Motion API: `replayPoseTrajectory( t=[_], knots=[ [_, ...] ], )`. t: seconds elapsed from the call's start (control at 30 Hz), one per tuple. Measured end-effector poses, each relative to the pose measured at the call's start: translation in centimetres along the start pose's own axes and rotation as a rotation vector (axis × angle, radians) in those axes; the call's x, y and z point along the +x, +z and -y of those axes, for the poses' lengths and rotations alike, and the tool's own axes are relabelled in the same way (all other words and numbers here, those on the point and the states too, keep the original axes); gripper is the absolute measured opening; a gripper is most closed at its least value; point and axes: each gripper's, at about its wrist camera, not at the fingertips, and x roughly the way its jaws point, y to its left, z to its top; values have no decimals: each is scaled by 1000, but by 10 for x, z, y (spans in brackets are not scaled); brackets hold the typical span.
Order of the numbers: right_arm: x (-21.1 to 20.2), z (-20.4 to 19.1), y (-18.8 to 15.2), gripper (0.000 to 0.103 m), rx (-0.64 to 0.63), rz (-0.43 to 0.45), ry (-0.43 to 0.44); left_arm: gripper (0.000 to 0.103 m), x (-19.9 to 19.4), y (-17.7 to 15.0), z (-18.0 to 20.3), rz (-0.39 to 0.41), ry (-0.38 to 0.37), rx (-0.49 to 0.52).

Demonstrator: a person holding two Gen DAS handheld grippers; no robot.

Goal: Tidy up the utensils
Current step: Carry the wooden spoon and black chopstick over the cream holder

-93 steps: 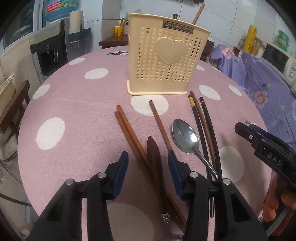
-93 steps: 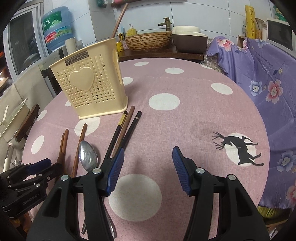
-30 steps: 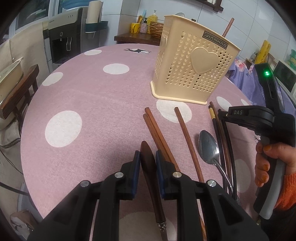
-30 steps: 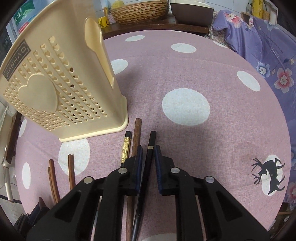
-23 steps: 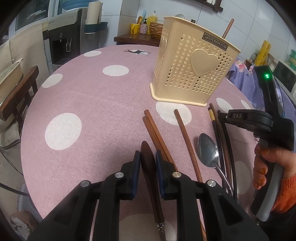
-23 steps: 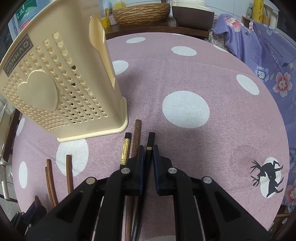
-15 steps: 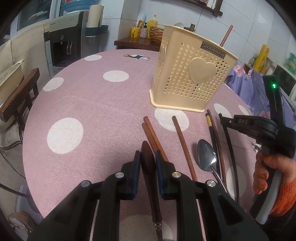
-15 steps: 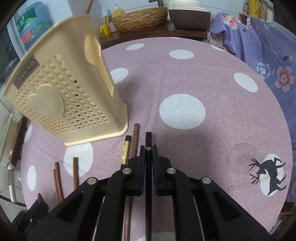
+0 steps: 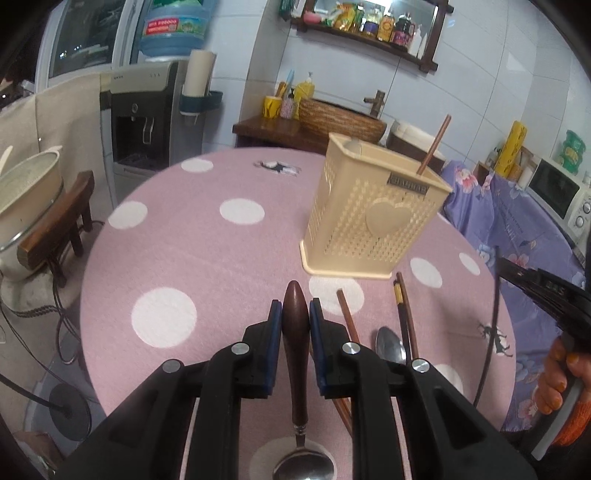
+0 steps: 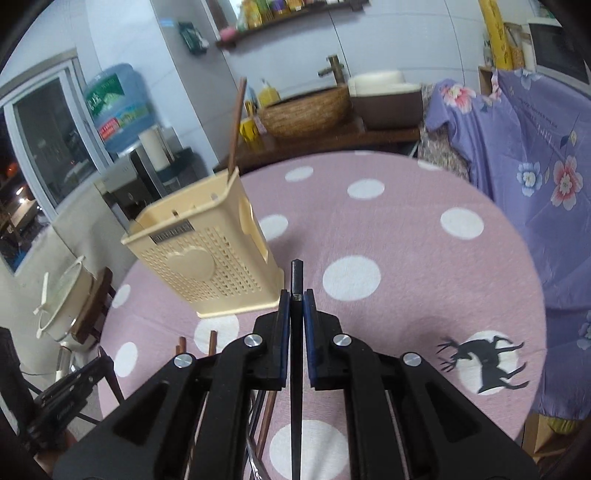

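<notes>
Both wrist views look downward along tools, sharing holder (image 9: 373, 221), table (image 9: 177, 251)

not much was actually readable tbh, nameplate (image 9: 409, 184) on the cream utensil basket (image 9: 369, 229) was too blurred to make out, water jug label (image 9: 168, 27) showed tiny print I couldn't read, lettering on the right tongs (image 9: 554, 286) was smeared too

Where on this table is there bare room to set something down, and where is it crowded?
The tablecloth left of the holder is bare out to the table's edge. Right of the holder, the cloth towards the deer print is also free. It is crowded in front of the holder, where chopsticks and a spoon lie together.
</notes>
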Motion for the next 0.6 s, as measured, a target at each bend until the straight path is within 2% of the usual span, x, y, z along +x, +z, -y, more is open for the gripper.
replayPoseTrajectory(
  t=[0.23,0.6],
  knots=[
    [-52,8,13,8,-33,129,10,16,-14,19,-1,74,16,-1],
    [-66,7,16,8,-60,162,11,16,-16,27,1,102,25,5]
  ],
)
